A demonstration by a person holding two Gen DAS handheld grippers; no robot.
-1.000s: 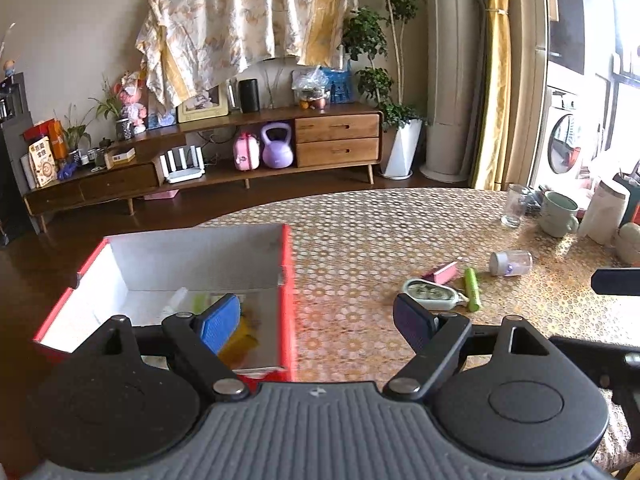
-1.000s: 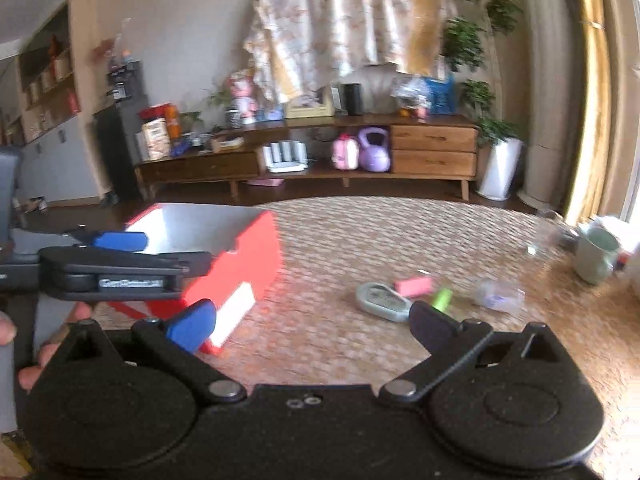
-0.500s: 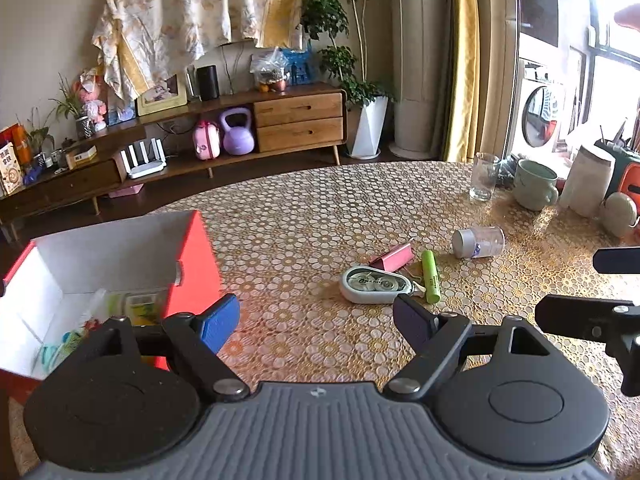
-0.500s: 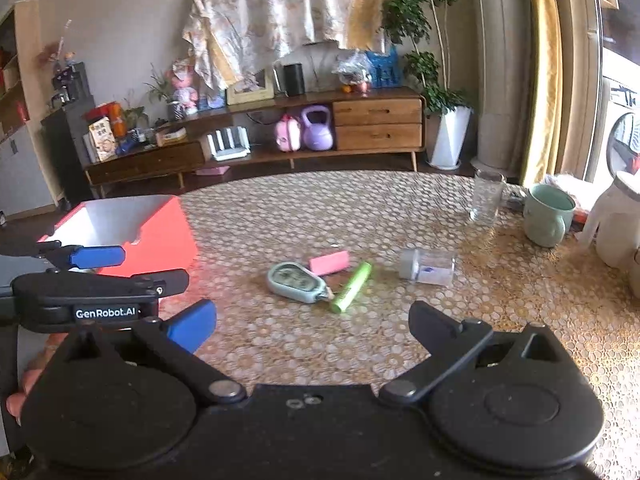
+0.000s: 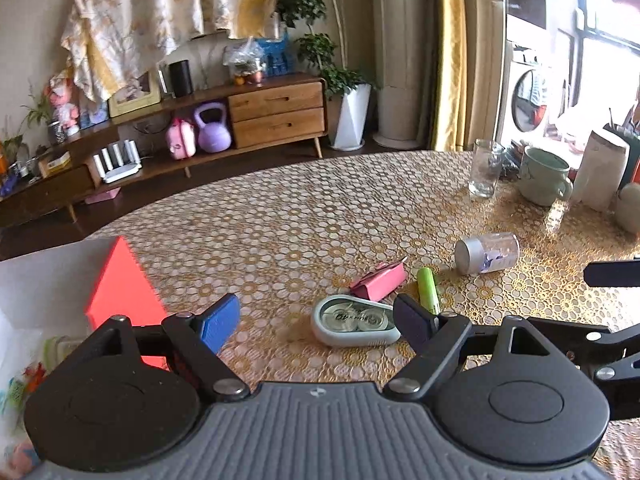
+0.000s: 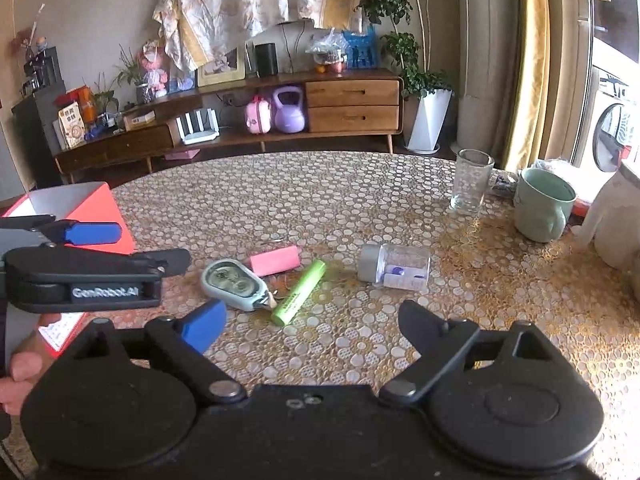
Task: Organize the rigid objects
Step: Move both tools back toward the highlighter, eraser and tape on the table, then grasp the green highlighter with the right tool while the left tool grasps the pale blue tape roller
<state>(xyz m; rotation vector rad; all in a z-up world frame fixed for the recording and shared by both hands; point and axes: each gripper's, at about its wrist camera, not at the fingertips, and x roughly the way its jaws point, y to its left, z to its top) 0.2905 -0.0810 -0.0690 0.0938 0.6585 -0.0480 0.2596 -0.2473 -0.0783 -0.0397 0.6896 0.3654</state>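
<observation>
A grey-white correction tape dispenser (image 5: pixel 354 325) (image 6: pixel 234 284), a pink eraser (image 5: pixel 378 282) (image 6: pixel 275 260), a green highlighter (image 5: pixel 427 290) (image 6: pixel 300 291) and a small clear jar with a silver lid (image 5: pixel 486 252) (image 6: pixel 394 267) lie together on the patterned table. My left gripper (image 5: pixel 316 320) is open and empty, just in front of the dispenser. My right gripper (image 6: pixel 312 324) is open and empty, a little short of the highlighter. The red box (image 5: pixel 120 284) (image 6: pixel 86 208) with several items inside stands at the left.
A drinking glass (image 6: pixel 470 182), a green mug (image 6: pixel 544 206) and a white container (image 6: pixel 616 216) stand at the table's far right. The left gripper body (image 6: pixel 80 276) shows in the right wrist view beside the box. A sideboard lines the far wall.
Both grippers have swung right, away from the red box and toward the cluster of small objects, which now sits closer and more central. Both stay open.
</observation>
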